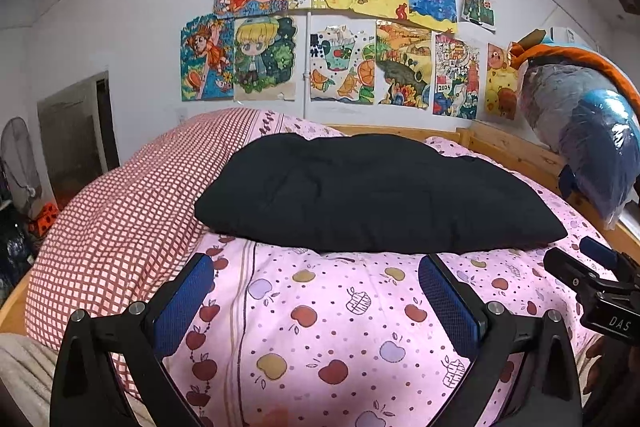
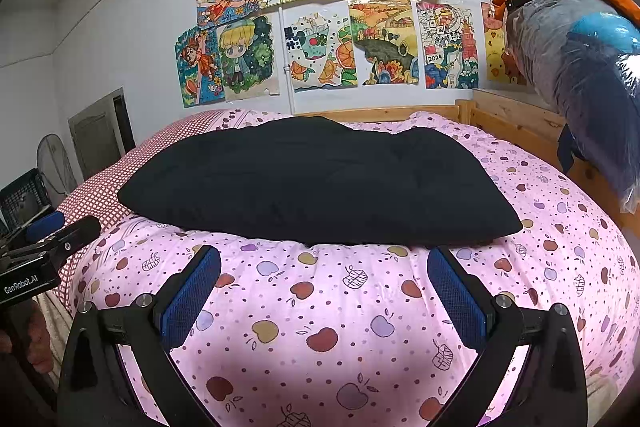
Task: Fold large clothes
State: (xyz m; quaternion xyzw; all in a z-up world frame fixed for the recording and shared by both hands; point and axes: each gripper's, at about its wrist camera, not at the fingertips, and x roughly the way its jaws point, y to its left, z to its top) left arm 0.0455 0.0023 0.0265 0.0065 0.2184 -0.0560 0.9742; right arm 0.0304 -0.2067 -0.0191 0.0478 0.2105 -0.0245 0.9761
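**Pink bed cover carries folded black garment; both tools open and empty**

Pink bedding (image 1: 328,327) printed with apples covers most of the bed and fills the lower half of both wrist views. A red-and-white checked quilt (image 1: 120,219) lies bunched along the left side of the bed, just beside the pink cover. A wooden bed frame (image 2: 516,123) shows at the far edge and the right corner.

The white wall behind holds two rows of coloured drawings (image 1: 344,27). At the right, a bundle wrapped in clear plastic (image 2: 580,87), with an orange edge on top, hangs over the frame rail.

The black garment (image 2: 316,179) lies on the pink cover as a compact, padded oblong, long side across the view, its left end near the checked quilt. It touches neither tool.

The left tool (image 1: 316,307) sits low over the pink cover, short of the garment's near edge, blue pads spread wide with nothing between them. The right tool (image 2: 324,307) is likewise spread wide and empty, in front of the garment's near edge. Each tool appears at the edge of the other's view, well apart.
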